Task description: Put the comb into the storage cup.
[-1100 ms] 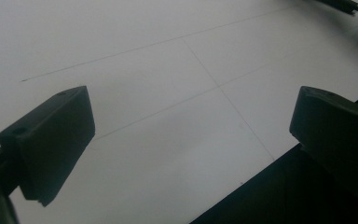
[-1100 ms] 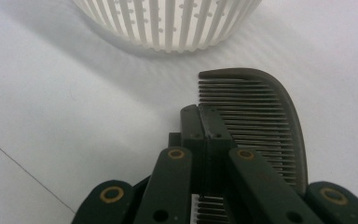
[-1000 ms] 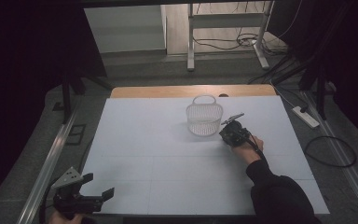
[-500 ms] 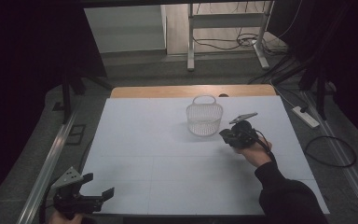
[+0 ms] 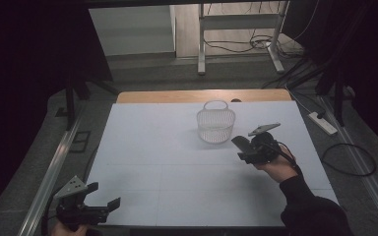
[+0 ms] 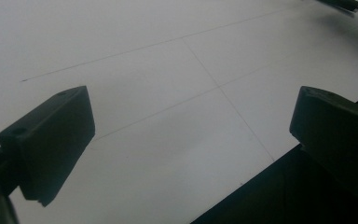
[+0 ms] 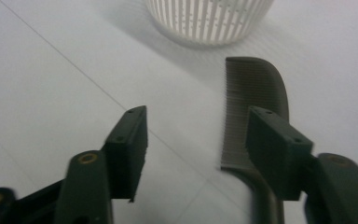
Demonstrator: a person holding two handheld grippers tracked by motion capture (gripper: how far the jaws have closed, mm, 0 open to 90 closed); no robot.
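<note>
Comb (image 7: 256, 98) lies on white table (image 5: 157, 147) near slatted basket (image 5: 216, 126).

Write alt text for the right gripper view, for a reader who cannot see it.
A dark comb lies on the white table, partly behind one jaw of the open right tongs, with nothing gripped between the jaws. Beyond the comb stands a white slatted basket.
</note>
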